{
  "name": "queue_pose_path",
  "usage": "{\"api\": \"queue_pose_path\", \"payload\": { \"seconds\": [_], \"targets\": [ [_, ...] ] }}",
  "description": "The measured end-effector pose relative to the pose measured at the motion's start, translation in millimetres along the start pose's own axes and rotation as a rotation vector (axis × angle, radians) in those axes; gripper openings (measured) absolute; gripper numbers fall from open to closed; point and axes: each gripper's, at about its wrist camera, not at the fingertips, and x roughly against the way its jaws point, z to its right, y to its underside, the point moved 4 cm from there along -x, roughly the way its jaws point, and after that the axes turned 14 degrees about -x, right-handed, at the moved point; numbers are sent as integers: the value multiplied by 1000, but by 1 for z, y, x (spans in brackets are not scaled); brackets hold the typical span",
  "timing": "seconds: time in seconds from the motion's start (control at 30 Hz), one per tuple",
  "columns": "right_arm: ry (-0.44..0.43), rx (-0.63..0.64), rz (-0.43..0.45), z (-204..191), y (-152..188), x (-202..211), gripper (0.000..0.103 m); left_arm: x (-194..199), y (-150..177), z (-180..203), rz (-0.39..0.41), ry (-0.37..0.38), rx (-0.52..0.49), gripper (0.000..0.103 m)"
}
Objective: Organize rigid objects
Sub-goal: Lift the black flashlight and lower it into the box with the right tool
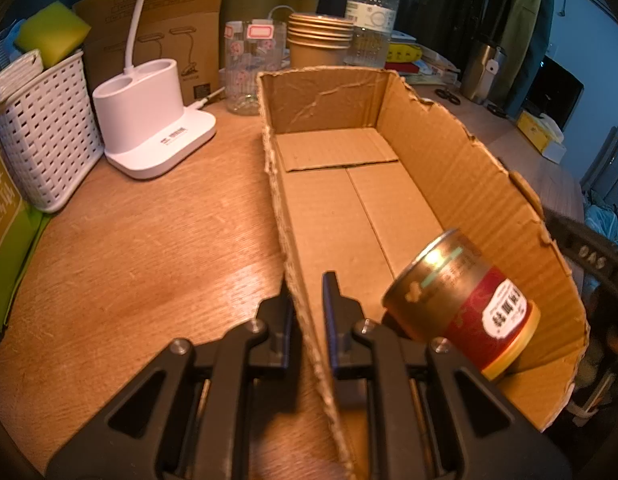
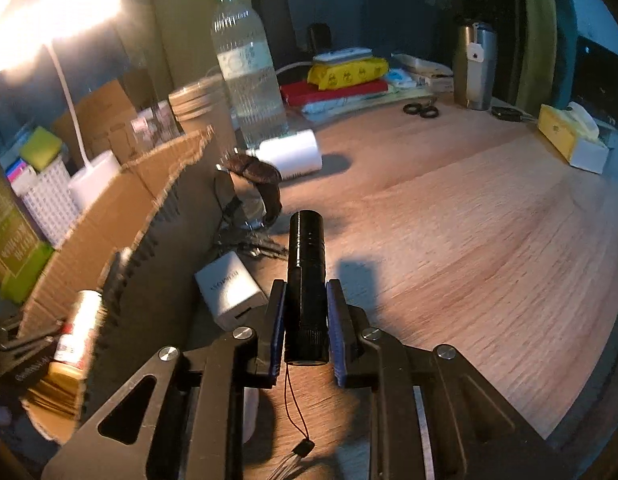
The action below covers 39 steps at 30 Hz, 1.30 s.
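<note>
An open cardboard box (image 1: pixel 349 208) lies on the wooden table. My left gripper (image 1: pixel 307 296) is shut on the box's left wall, one finger on each side of it. A gold and red can (image 1: pixel 461 304) lies on its side in the box's near right corner. In the right wrist view my right gripper (image 2: pixel 307 300) is shut on a black flashlight (image 2: pixel 306 264), which points forward, its red cord hanging below. The box's outer wall (image 2: pixel 149 208) stands to the left, with the can (image 2: pixel 81 328) showing inside.
Beside the box lie a white charger (image 2: pixel 229 292), keys (image 2: pixel 261 246), a brown strap (image 2: pixel 253 184) and a tipped white bottle (image 2: pixel 293 154). A water bottle (image 2: pixel 249 80), lamp base (image 1: pixel 149 120), white basket (image 1: pixel 45 132), glass jar (image 1: pixel 249 68) and paper cups (image 1: pixel 321 40) line the back.
</note>
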Motion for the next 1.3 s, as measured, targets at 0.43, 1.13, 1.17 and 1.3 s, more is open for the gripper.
{"api": "queue_pose_path", "payload": {
  "seconds": [0.43, 1.13, 1.17, 1.3],
  "targets": [
    [-74, 43, 135, -29, -22, 58, 21, 0, 0, 0, 0, 0, 0, 13],
    [-221, 122, 264, -86, -35, 129, 21, 0, 0, 0, 0, 1, 1, 13],
    [-234, 127, 265, -90, -35, 132, 21, 0, 0, -1, 0, 1, 1, 13],
    [-278, 145, 268, -103, -37, 141, 21, 0, 0, -1, 0, 1, 0, 13]
  ]
}}
